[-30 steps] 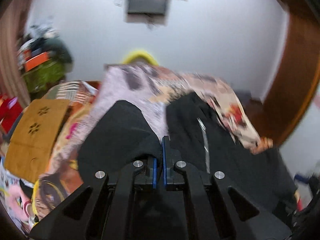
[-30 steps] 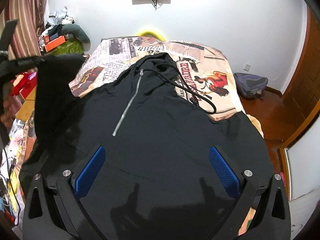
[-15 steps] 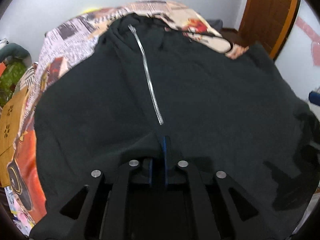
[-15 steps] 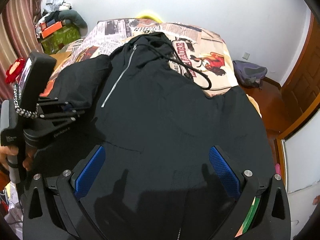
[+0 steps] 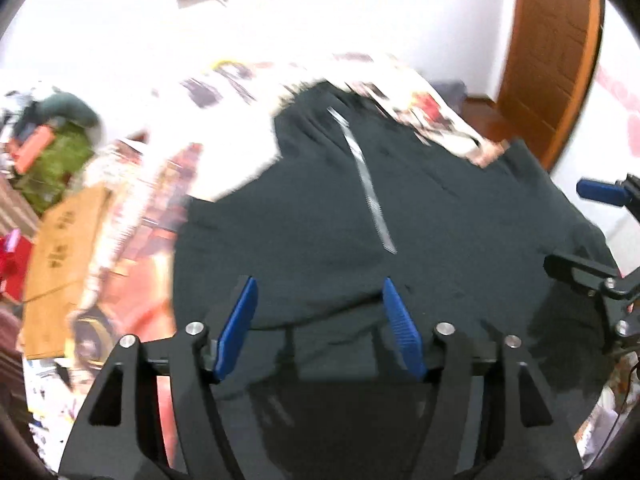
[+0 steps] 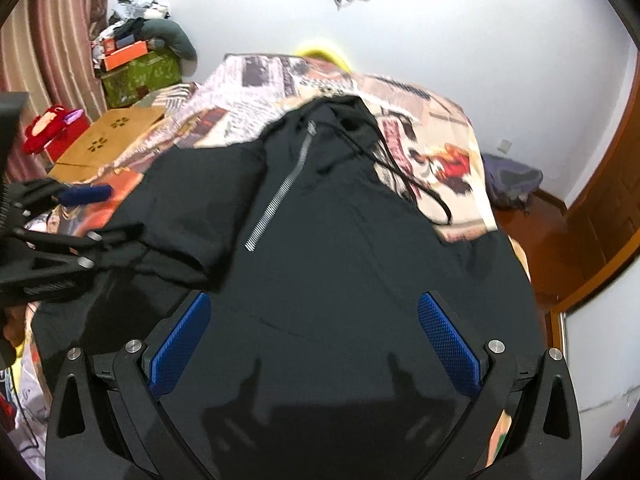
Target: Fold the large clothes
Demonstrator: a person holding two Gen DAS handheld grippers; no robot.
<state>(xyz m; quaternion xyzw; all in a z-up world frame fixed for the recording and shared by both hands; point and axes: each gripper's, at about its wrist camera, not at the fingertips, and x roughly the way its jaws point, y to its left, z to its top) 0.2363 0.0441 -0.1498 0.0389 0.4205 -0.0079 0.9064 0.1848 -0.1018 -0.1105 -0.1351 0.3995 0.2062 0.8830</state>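
On bedspread [image 6: 256,92], hoodie [image 6: 344,248] lengthwise, hood farthest.

- Hoodie [image 6: 340,240] lies on the bed [image 6: 440,120], hood toward the wall.
- Its sleeve [image 6: 192,208] is folded over the front, left of the zipper [image 6: 280,196].
- Box [image 6: 108,140] sits left of the bed, seemingly touching.

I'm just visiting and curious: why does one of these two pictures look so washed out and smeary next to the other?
Left wrist view: the wall and the printed bedspread are blown out to white, and motion blur smears the black hoodie and its zipper. Right wrist view: evenly lit and mostly sharp, with only slight blur, and the tongs' shadows fall on the cloth. Both views curve at the edges from the fisheye lens.
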